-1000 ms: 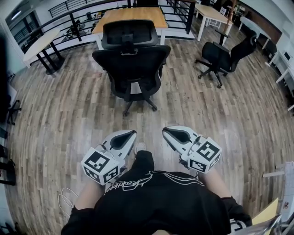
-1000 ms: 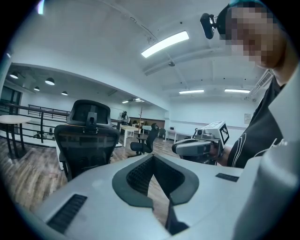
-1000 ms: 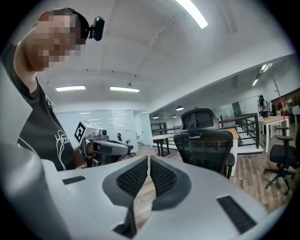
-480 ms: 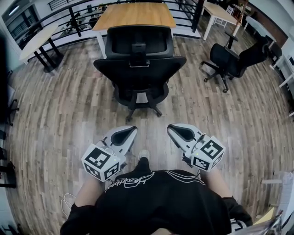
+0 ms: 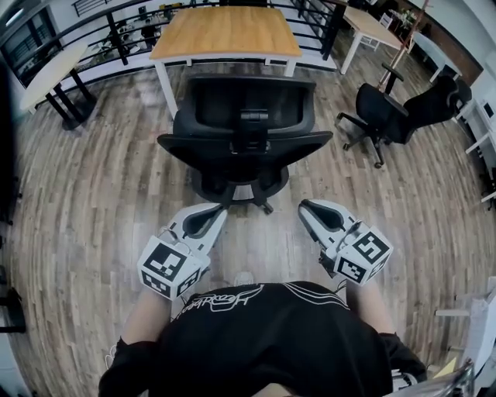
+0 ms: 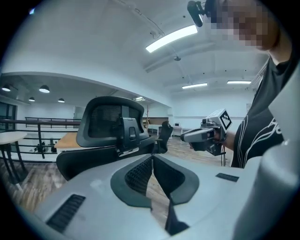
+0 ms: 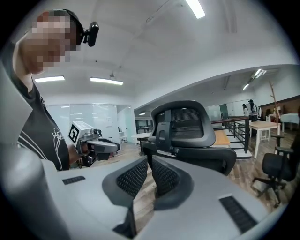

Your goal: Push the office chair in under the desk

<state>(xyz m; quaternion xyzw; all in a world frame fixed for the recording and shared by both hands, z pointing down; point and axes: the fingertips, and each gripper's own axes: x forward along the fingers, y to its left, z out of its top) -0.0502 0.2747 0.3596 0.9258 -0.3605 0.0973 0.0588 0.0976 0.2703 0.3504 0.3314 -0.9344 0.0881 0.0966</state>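
Facing the back of the office chair [image 5: 244,143], parked on the plank floor [image 5: 85,201] just short of the bench [image 5: 225,31], seat not yet tucked beneath the wooden top. Held low and forward, near the chair but apart from it: left gripper [image 5: 220,209] and right gripper [image 5: 305,205], neither touching the backrest. Fingers of both clenched tight on nothing, mesh pads pressed together in each gripper view, with headrest and backrest filling the space beyond. Off to the right, well apart, a second chair [image 5: 387,108] near another white-legged table [image 5: 364,23]. Behind the bench, a black railing [image 5: 116,31].

Judged to be the approach step, with the push itself not yet begun. Next move likely calls for bringing both closed grippers up against the upper backrest, one at each side, then pressing straight ahead so as to roll the casters evenly and slide the seat between the bench's white legs. Worth watching for: swivelling under an off-centre shove, or the base steered into a leg instead of the gap.
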